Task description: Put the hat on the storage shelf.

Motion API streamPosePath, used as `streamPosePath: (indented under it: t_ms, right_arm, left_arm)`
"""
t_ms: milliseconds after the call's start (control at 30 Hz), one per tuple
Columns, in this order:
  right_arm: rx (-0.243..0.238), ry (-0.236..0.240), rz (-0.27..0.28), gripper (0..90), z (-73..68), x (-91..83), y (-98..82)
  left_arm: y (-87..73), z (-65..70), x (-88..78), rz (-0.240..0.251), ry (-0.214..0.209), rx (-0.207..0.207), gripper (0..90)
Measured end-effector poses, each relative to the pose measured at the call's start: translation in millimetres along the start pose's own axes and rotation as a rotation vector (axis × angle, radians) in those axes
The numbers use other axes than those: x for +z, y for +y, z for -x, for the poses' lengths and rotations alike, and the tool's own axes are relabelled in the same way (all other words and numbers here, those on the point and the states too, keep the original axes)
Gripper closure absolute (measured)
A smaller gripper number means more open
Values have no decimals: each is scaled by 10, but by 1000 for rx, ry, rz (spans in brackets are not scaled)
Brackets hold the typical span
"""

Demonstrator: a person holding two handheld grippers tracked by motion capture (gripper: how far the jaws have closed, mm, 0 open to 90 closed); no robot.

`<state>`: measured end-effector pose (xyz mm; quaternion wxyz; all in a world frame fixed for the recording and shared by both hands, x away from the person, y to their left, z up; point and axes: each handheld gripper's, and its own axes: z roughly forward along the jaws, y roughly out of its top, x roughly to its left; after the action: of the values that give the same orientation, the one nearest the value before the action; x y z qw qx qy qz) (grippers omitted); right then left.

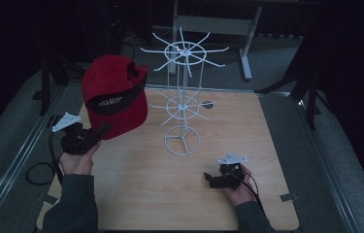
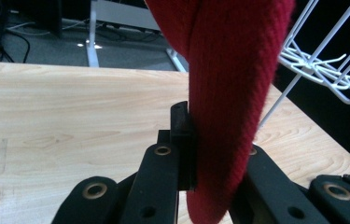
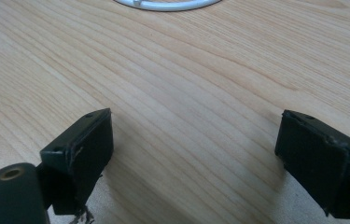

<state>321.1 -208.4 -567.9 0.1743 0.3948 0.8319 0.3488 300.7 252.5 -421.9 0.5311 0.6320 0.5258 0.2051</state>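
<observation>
A red cap [image 1: 114, 94] with a black band hangs in the air above the table's left side. My left gripper [image 1: 103, 130] is shut on its lower edge. In the left gripper view the red fabric [image 2: 231, 93] is pinched between the two black jaws. A white wire display stand [image 1: 183, 92] with hooked arms rises from a ring base at the table's middle, right of the cap. My right gripper [image 1: 207, 177] rests low near the table's front right, open, with bare wood between its pads [image 3: 86, 144].
The wooden table [image 1: 145, 194] has rounded corners and grey floor around it. A black cable loops off the left edge [image 1: 39, 172]. A small dark disc [image 1: 207, 104] lies behind the stand. The stand's ring base [image 3: 168, 4] lies ahead of my right gripper.
</observation>
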Motion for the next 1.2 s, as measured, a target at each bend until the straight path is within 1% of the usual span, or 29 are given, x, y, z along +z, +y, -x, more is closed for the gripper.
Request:
streamPosePath:
  t_ms: [167, 200, 367, 667, 1000, 1200]
  right_arm:
    - [0, 0, 0, 112, 0, 0, 0]
    - [0, 0, 0, 112, 0, 0, 0]
    - [1, 1, -3, 112, 0, -2, 0]
    - [2, 2, -2, 112, -2, -1, 0]
    - [0, 1, -1, 112, 0, -1, 0]
    - [0, 1, -1, 112, 0, -1, 0]
  left_arm:
    - [39, 25, 10, 10, -1, 4, 860]
    - [65, 47, 15, 16, 8, 12, 860]
    - [110, 61, 9, 31, 6, 13, 860]
    - [192, 87, -14, 56, 19, 22, 860]
    - [260, 123, -35, 71, 23, 34, 860]
    - [295, 131, -42, 79, 26, 35, 860]
